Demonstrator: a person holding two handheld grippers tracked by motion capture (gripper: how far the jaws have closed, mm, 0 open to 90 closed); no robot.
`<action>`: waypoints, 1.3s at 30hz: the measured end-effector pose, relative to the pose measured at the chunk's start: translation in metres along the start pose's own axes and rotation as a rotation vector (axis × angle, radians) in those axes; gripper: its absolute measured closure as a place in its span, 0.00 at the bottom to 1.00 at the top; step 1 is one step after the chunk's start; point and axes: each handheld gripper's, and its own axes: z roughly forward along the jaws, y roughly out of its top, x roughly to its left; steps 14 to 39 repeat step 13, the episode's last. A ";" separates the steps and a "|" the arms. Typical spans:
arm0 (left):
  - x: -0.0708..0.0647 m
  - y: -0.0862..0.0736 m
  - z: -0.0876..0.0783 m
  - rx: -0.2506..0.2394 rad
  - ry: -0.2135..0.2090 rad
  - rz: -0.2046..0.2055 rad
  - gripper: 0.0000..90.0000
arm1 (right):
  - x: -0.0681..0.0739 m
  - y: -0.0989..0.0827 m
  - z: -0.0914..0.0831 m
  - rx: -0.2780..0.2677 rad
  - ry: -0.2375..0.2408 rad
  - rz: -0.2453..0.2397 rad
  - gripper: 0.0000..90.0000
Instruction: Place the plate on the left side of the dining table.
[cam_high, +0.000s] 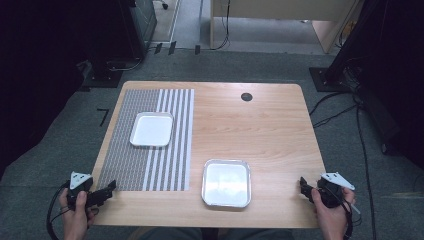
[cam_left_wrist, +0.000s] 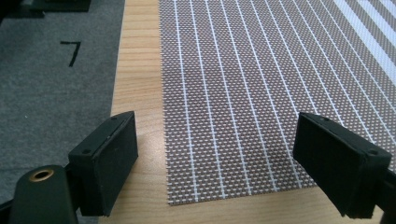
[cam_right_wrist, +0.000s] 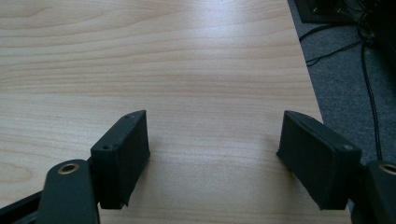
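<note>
At the near left corner of the table (cam_high: 260, 120) I am holding the left gripper (cam_high: 106, 190) with its jaws wide and empty, hovering over the near left corner of the striped placemat (cam_left_wrist: 243, 93). The placemat's long axis is running from the near edge toward the far edge, and its stripes are pointing the same way. Its near corner is lying between my left fingers (cam_left_wrist: 105, 161); whether they are touching it I cannot tell. At the near right corner I am keeping the right gripper (cam_high: 303, 187) wide too, above bare wood. The metal tray (cam_high: 226, 183) is sitting at the near edge, between the grippers, apart from both. A white tray (cam_high: 152, 129) is resting on the placemat toward the far edge.
</note>
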 end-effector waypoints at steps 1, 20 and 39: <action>-0.001 -0.001 0.000 0.000 0.009 0.013 0.16 | 0.000 0.000 0.000 0.000 0.002 0.000 0.27; -0.003 -0.002 0.001 -0.011 0.016 0.028 0.15 | 0.001 0.000 0.000 0.008 0.018 -0.016 0.22; -0.003 -0.002 0.001 -0.011 0.016 0.028 0.15 | 0.001 0.000 0.000 0.008 0.018 -0.016 0.22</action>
